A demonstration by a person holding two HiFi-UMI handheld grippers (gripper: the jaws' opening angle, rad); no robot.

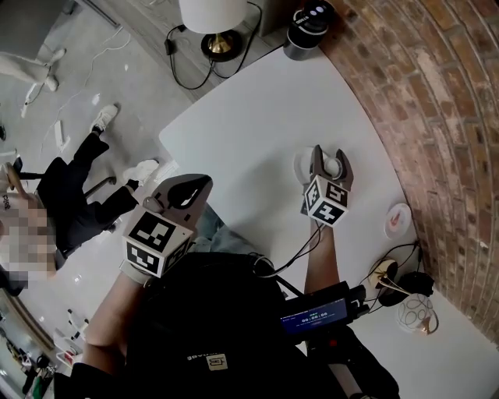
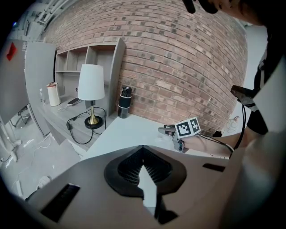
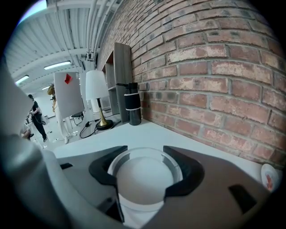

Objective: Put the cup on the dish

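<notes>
A white cup (image 1: 334, 164) (image 3: 145, 181) sits between the jaws of my right gripper (image 1: 329, 156) (image 3: 145, 157), which is shut on it from both sides. Beneath it lies a round white dish (image 1: 302, 166) on the white table (image 1: 257, 117), and the dish's rim (image 3: 175, 162) shows as a ring around the cup. I cannot tell if the cup touches the dish. My left gripper (image 1: 204, 181) (image 2: 143, 148) is shut with nothing in it and hangs off the table's near left edge. The left gripper view shows the right gripper (image 2: 172, 130) far off on the table.
A small white dish with a red mark (image 1: 398, 220) (image 3: 268, 176) lies near the brick wall. A black cylinder (image 1: 309, 23) (image 3: 132, 109) and a lamp (image 1: 212, 15) (image 2: 91, 96) stand at the far end. Cables and a glass (image 1: 417, 316) lie near right. A person (image 1: 70, 195) sits at left.
</notes>
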